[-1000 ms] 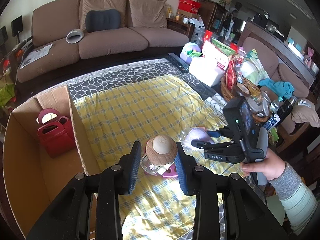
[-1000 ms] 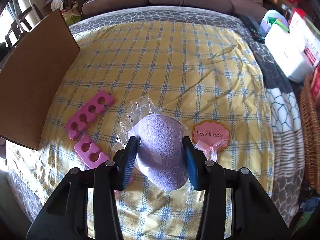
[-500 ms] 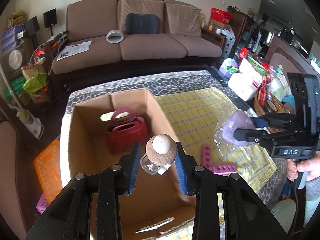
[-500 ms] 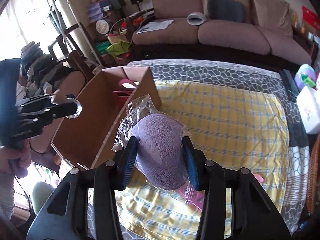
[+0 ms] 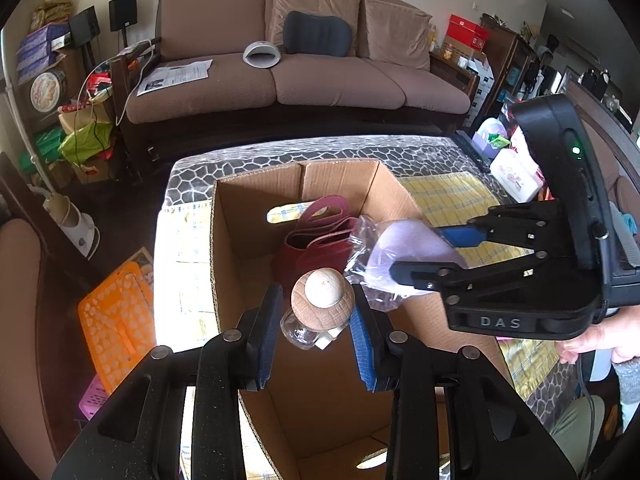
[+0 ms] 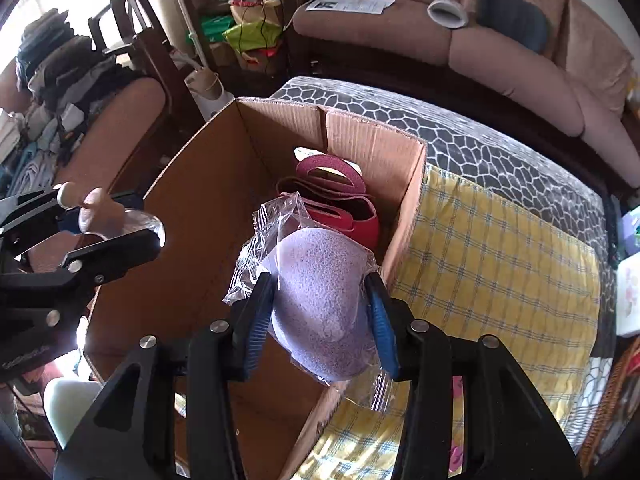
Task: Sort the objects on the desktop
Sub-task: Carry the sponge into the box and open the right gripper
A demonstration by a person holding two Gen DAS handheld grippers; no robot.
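The left gripper [image 5: 316, 322] pinches a small glass bottle [image 5: 302, 330] by its wooden stopper (round knob on top). The right gripper [image 6: 320, 312] pinches a purple sponge [image 6: 320, 304] wrapped in clear plastic. Below both sets of fingers stands an open cardboard box [image 5: 224, 248] holding a red bag [image 6: 344, 208].

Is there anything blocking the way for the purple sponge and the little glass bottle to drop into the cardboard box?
Nothing visible blocks either. The purple sponge and glass bottle hang over the open cardboard box; only a red bag sits at its far end.
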